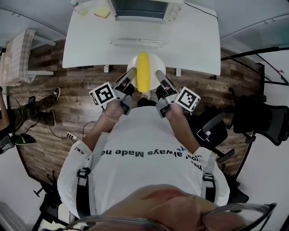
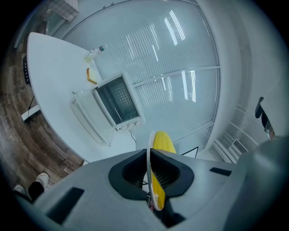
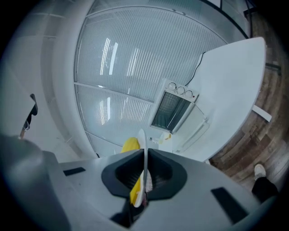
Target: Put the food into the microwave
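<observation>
Carry step: plate (image 1: pixel 156 61) of yellow food (image 1: pixel 143 76) was clamped at its rim by left hand-held gripper (image 1: pixel 131 73) and right hand-held gripper (image 1: pixel 159 75); microwave (image 1: pixel 137 8) stood ahead of both, so the next move probably called for a level push forward.

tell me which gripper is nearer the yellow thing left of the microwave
Left. The left gripper holds the plate rim nearest the yellow thing; the right gripper holds the far rim.

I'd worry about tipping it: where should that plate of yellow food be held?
By its rim, on opposite sides, from left and right. The yellow food lies along the middle of the plate, leaving the edges bare; the left gripper and right gripper clamp there.
</observation>
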Action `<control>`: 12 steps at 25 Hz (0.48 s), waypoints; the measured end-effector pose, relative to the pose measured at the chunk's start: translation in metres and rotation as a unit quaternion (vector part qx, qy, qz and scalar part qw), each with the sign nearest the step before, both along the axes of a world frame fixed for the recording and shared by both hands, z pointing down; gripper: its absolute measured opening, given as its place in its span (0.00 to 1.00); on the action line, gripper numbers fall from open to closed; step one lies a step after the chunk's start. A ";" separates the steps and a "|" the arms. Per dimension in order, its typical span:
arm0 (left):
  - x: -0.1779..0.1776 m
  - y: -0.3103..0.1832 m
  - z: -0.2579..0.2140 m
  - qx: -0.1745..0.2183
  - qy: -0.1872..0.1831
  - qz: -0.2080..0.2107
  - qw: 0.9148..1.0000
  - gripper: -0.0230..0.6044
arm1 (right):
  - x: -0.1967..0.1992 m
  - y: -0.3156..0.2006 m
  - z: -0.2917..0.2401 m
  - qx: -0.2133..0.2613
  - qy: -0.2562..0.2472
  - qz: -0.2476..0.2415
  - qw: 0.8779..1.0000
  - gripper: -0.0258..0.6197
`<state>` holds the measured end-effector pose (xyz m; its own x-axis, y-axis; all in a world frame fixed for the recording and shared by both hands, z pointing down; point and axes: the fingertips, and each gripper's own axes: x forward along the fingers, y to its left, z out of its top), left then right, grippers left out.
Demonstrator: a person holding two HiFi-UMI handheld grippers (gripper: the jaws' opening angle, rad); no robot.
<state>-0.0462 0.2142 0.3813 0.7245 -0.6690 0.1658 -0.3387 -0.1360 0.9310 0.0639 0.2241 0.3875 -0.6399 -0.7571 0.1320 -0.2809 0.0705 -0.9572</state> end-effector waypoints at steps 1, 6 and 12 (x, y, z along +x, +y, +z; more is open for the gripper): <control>0.004 -0.005 0.001 0.000 0.001 -0.002 1.000 0.07 | 0.004 -0.006 0.000 0.001 0.000 -0.003 1.000 0.08; 0.017 -0.025 0.002 -0.002 0.005 -0.011 1.000 0.07 | 0.016 -0.027 0.003 -0.001 0.000 -0.010 1.000 0.08; 0.021 -0.039 0.005 -0.019 0.031 -0.022 0.999 0.07 | 0.017 -0.042 0.007 -0.001 0.001 -0.014 1.000 0.08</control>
